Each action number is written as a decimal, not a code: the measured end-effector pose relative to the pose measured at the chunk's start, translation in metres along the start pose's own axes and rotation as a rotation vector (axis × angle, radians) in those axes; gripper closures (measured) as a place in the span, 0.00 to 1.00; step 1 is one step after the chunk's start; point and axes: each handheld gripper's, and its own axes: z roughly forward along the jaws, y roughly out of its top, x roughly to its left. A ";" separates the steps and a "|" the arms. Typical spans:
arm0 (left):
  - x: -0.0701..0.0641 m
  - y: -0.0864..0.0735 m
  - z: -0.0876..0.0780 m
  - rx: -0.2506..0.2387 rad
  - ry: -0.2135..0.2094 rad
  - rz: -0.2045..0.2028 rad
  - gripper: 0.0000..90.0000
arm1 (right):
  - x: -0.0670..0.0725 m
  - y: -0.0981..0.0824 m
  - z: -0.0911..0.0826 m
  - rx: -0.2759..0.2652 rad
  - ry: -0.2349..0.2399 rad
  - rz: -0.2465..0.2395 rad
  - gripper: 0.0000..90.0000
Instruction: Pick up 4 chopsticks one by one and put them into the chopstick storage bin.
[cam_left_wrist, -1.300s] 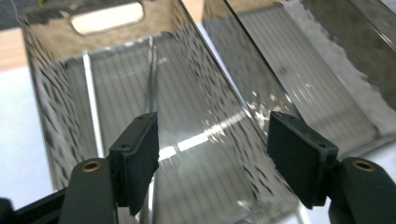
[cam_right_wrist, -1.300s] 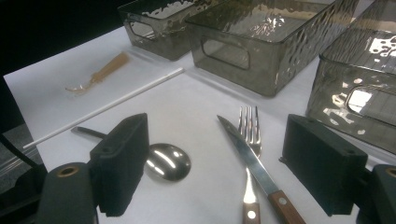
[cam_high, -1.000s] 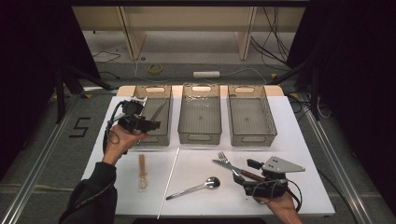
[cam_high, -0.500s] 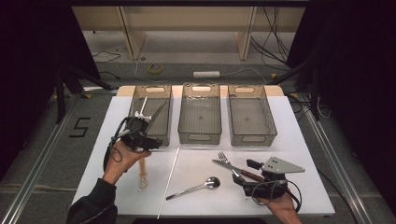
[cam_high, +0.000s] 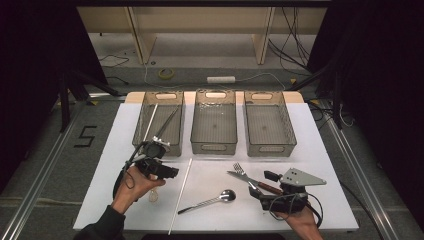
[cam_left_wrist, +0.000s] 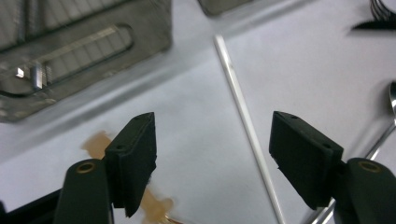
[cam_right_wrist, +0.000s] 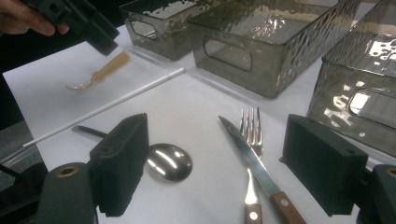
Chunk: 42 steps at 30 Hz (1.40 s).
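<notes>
My left gripper (cam_high: 171, 172) hovers over the table's left front, just in front of the left bin (cam_high: 159, 148). Its jaws stand open and have just been closing a little, with nothing between the pads. In the left gripper view (cam_left_wrist: 212, 135) a white stick (cam_left_wrist: 243, 116) lies on the table under the gap, and a wooden-handled spoon (cam_left_wrist: 95, 143) lies beside the left jaw. My right gripper (cam_high: 265, 186) rests open at the front right. Ahead of it (cam_right_wrist: 217, 126) lie a metal spoon (cam_right_wrist: 170, 161), a wooden-handled knife (cam_right_wrist: 252, 161) and a fork (cam_right_wrist: 252, 123).
Three smoky plastic bins stand in a row at the back: the left bin holds a white stick and a dark stick (cam_high: 167, 122), the middle bin (cam_high: 214, 147) and the right bin (cam_high: 270, 148) look empty. The white board (cam_high: 320, 150) ends at a dark floor all round.
My left gripper has come away from the left bin, moving toward the front and down over the white stick. The right gripper and the cutlery have stayed put.
</notes>
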 end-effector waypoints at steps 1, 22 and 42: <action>-0.002 -0.001 0.002 0.010 -0.004 0.006 0.38 | 0.000 0.000 0.000 0.000 0.000 -0.002 0.26; -0.029 -0.014 0.035 0.132 -0.037 0.096 0.57 | 0.000 0.000 0.000 0.000 -0.002 -0.001 0.27; -0.036 -0.017 0.047 0.159 -0.018 0.121 0.73 | 0.000 0.000 0.000 0.000 -0.001 -0.005 0.27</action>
